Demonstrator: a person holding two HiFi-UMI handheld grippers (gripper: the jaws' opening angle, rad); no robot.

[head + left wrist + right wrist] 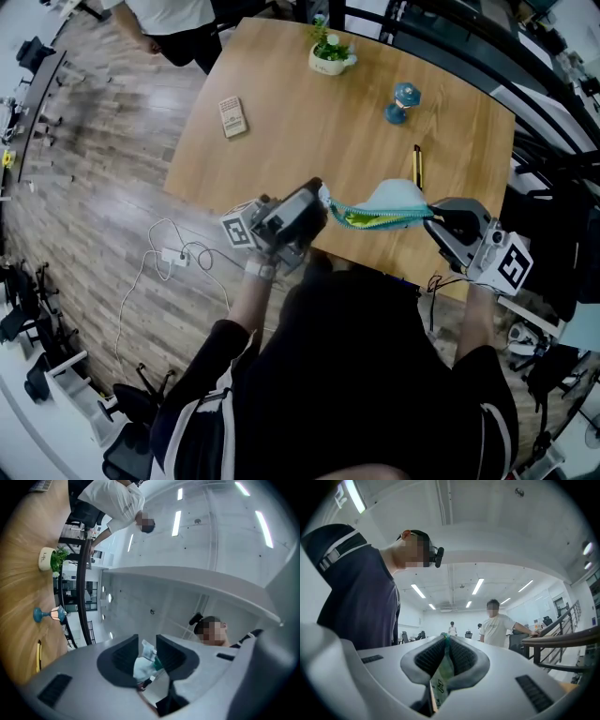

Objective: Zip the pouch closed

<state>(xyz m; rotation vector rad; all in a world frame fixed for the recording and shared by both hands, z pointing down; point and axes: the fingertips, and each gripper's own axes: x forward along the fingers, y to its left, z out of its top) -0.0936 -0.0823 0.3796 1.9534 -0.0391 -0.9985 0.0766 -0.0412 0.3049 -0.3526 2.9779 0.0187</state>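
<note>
While the pouch (386, 200) hangs in the air just above the near edge of the wooden surface (309, 141), it is strung between the two tools like a little hammock. Its yellow-green zipper (373, 220) runs along the side nearest the person. The right gripper (446, 644) has its jaws closed tight on the right end of the fabric, printed tag and all. I take that end as the anchor, since something must keep the cloth taut for a slider to travel. The left gripper (146, 645) is another matter. Its jaws stand wide apart with the pouch's left end lying loosely between them, the pads not pressing on it (so it grips nothing, as far as I can see). My guess is that it needs to close on the pull tab, though I cannot make out the slider or how much of the zipper is shut. Farther off on the surface, well clear, sit a potted plant (330, 54), a small blue figurine (404, 101) and a pencil (417, 165).
</note>
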